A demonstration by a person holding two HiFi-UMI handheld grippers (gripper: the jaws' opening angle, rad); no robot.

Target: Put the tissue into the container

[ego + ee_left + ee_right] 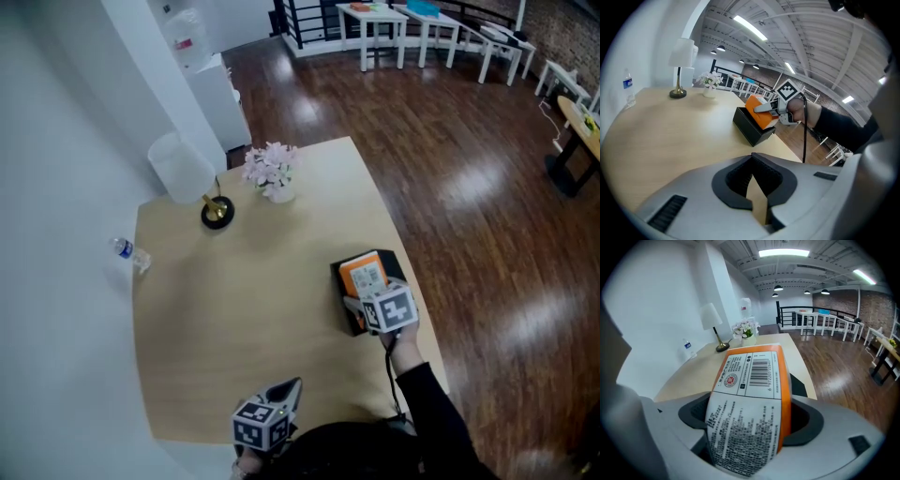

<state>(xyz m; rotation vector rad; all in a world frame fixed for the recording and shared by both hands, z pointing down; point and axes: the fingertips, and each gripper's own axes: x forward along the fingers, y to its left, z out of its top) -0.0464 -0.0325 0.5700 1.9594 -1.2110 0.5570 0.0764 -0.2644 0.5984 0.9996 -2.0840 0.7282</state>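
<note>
Left gripper view: shows the left gripper (752, 157) nearest, low over the near edge of the pale wooden table (670, 136). Has its jaws together at the tips, with nothing between them.

Further in, toward the table's right edge: shows the right gripper (767, 108) clamped on the tissue pack (757, 117), an orange-and-white packet. Presses a pad on each long side, jaws wide, barcode face up in the right gripper view. Has the pack at the mouth of the black container (747, 129), an open box just beside that edge; cannot tell whether pack and box touch. Shows a hand (806, 112) in a dark sleeve behind the marker cube (787, 90).

Beyond, at the far left corner of the table: shows a lamp (183, 167) with a white shade on a brass foot, and a small pot of pale pink flowers (270, 171) near it to the right. Shows a water bottle (131, 253) at the table's left edge, against the white wall (56, 141).

Farthest: takes in a dark wooden floor (450, 141), with white tables (384, 23) by a black railing (309, 19).
</note>
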